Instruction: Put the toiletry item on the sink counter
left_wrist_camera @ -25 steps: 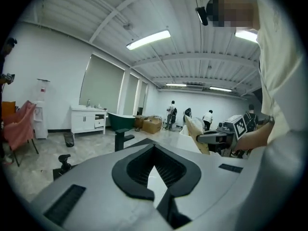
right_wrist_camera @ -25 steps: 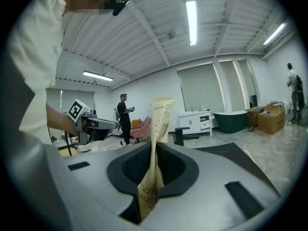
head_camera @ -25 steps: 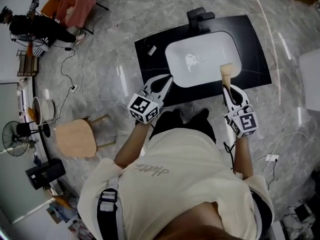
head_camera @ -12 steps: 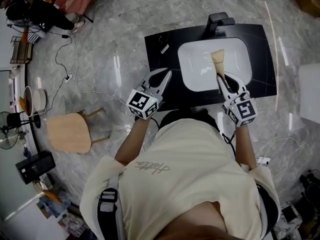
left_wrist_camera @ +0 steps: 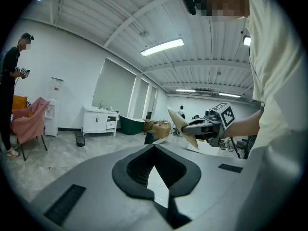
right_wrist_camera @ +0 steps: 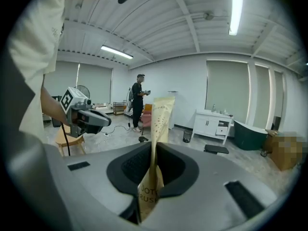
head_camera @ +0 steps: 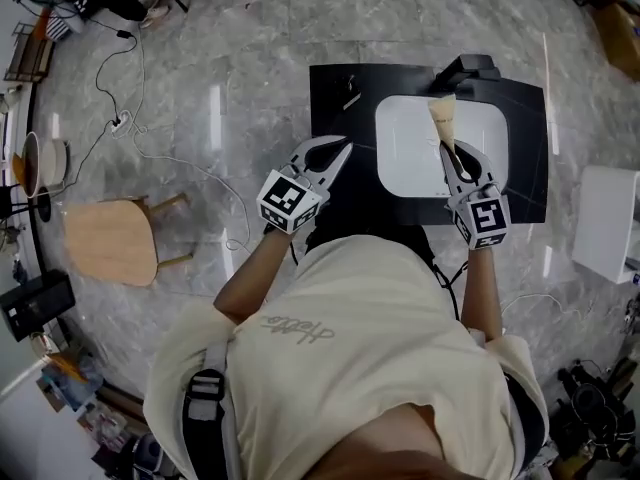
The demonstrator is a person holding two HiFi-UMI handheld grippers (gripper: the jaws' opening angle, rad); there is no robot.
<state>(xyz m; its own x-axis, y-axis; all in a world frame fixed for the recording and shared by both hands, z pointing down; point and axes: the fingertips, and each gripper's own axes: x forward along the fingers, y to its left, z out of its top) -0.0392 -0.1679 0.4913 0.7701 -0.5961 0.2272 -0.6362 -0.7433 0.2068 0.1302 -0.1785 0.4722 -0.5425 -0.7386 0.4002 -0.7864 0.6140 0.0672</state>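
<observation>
We clamp the beige pouch (head_camera: pixel 441 118) in our right gripper (head_camera: pixel 446 149) over the white basin (head_camera: pixel 410 163); our left gripper (head_camera: pixel 343 150), closed and empty, overhangs the black bench (head_camera: pixel 352 204).

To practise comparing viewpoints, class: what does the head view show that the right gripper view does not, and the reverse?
Only the head view: the black sink counter with its white basin and faucet, seen from above.

Only the right gripper view: the jaws closed on the lower part of the beige toiletry pouch, the print on it, a white vanity cabinet, a standing person and ceiling lights.

Both: the right gripper holding the pouch, and the left gripper.
</observation>
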